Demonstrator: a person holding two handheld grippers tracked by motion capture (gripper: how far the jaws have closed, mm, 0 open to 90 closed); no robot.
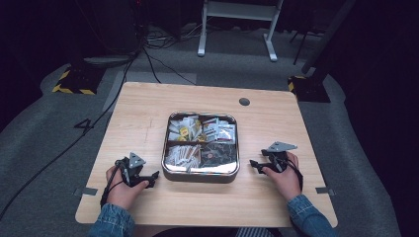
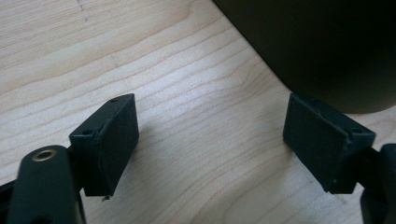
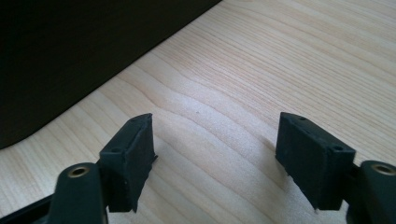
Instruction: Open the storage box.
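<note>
Metal tray [image 1: 200, 174] of sachets mid-tabletop [image 1: 148, 108], between both hands: at 3 o'clock of left gripper [image 1: 154, 177], 9 o'clock of right gripper [image 1: 253, 164]. Jaws released, empty, about equally near.

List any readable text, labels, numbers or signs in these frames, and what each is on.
"4": large dark mark on the grey floor left of the table.
Packets in the metal tray: printing and a yellow patch show, too small and blurred to read.
Yellow-black hazard stripes on a stand base on the floor: a marking, no words.
Both gripper views: bare wood and black pads, no text.
</note>
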